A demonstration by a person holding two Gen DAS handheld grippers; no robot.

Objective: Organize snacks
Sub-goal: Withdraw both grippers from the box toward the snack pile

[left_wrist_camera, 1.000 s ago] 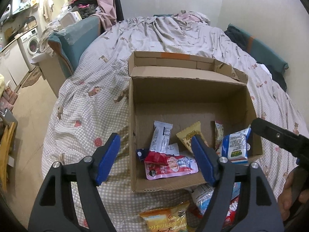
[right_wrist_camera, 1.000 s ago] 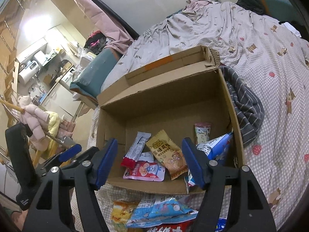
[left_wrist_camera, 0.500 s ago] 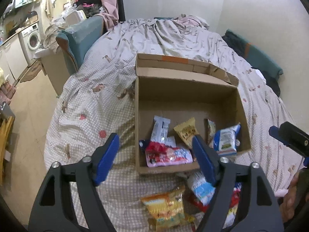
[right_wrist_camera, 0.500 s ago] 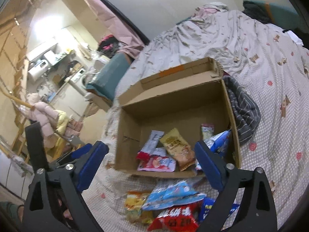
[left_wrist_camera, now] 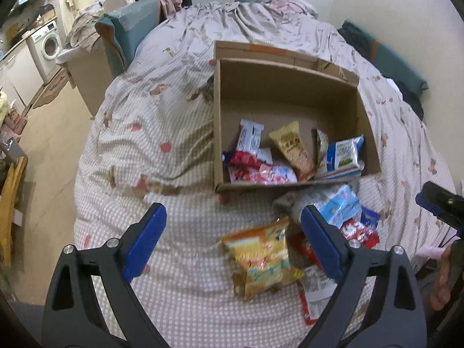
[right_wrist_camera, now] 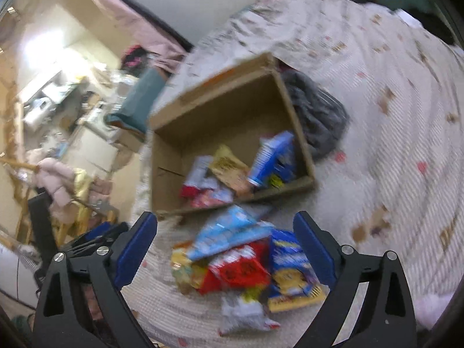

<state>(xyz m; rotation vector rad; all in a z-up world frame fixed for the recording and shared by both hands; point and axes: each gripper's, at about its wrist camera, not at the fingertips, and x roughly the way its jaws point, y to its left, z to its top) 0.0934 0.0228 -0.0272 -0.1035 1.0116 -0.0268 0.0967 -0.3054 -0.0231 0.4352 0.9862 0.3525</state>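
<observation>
A: Both tools are empty. The left gripper (left_wrist_camera: pixel 233 235) hangs with jaws spread wide; the right gripper (right_wrist_camera: pixel 224 245) is parted the same way.

B: And the snacks?

A: Some lie in the cardboard box (left_wrist_camera: pixel 290 87) ahead of both grippers. The loose pile (right_wrist_camera: pixel 246 261) sits just below and between the right fingers; the orange bag (left_wrist_camera: pixel 261 258) lies between the left's.

B: Risks?

A: Overlapping packets. Pinching one could drag its neighbours, or crush the chips.

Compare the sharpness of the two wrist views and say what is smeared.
Left wrist: mostly sharp, the brown cardboard box crisp, fisheye bending at the edges. Right wrist: heavy motion blur smears the box and the loose snack packets; only the right tongs stay crisp.
</observation>
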